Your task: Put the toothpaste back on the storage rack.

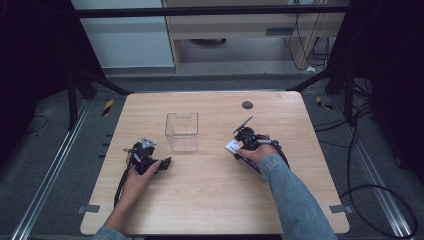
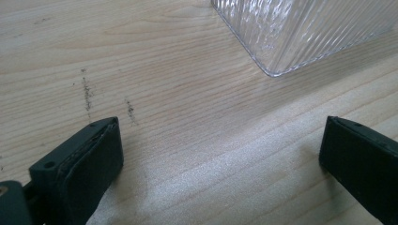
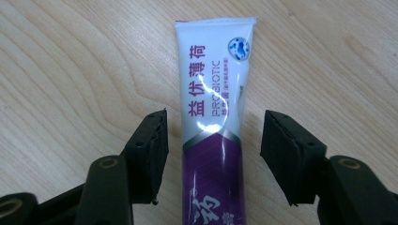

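Note:
A white and purple toothpaste tube (image 3: 213,117) lies flat on the wooden table, its white crimped end pointing away in the right gripper view. My right gripper (image 3: 213,140) is open, one jaw on each side of the tube with a small gap to each. From above, the tube (image 1: 231,146) pokes out beside the right gripper (image 1: 244,142) at the table's right middle. A clear ribbed plastic container (image 1: 182,131) stands upright at the centre. My left gripper (image 1: 152,156) rests low to its front left, open and with nothing between its jaws. The container's corner (image 2: 300,33) sits just beyond the left gripper (image 2: 220,154).
A small dark round disc (image 1: 247,105) lies near the table's back edge. Bare wood (image 1: 210,195) spreads across the front half between the two forearms. Cables (image 1: 370,190) trail on the floor to the right of the table.

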Motion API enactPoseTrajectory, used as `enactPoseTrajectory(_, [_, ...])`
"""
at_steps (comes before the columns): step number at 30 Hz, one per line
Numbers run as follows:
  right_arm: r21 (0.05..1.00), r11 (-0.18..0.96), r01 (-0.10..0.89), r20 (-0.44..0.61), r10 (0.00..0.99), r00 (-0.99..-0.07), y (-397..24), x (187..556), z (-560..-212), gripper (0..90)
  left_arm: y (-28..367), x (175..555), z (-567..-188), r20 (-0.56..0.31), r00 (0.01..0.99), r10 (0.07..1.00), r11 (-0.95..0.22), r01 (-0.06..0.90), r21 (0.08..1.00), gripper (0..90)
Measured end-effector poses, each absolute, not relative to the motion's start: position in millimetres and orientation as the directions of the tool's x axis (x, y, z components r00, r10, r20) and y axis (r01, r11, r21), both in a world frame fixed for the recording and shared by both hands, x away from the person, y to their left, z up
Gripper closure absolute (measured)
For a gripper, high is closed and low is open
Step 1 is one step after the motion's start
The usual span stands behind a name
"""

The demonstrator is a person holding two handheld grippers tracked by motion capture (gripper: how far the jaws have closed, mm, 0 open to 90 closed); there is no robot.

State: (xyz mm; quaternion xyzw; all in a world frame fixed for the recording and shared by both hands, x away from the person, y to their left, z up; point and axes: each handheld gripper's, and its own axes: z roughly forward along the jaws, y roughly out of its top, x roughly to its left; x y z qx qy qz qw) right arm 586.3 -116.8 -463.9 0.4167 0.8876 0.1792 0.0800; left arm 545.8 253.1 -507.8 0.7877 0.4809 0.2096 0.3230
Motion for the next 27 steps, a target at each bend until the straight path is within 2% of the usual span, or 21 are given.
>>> enactPoseTrajectory(12, [0.381, 0.576, 0.724, 0.009, 0.78, -0.625, -114.2, 590.0, -466.8, 48.7, 253.0, 545.8, -507.8, 0.02, 0.45, 0.893, -0.329, 0.622, 0.71, 0.0])
enactPoseTrajectory(27, [0.365, 0.585, 0.724, 0.008, 0.776, -0.631, -110.9, 592.8, -468.8, 50.1, 252.9, 545.9, -507.8, 0.02, 0.449, 0.894, -0.328, 0.623, 0.71, 0.0])
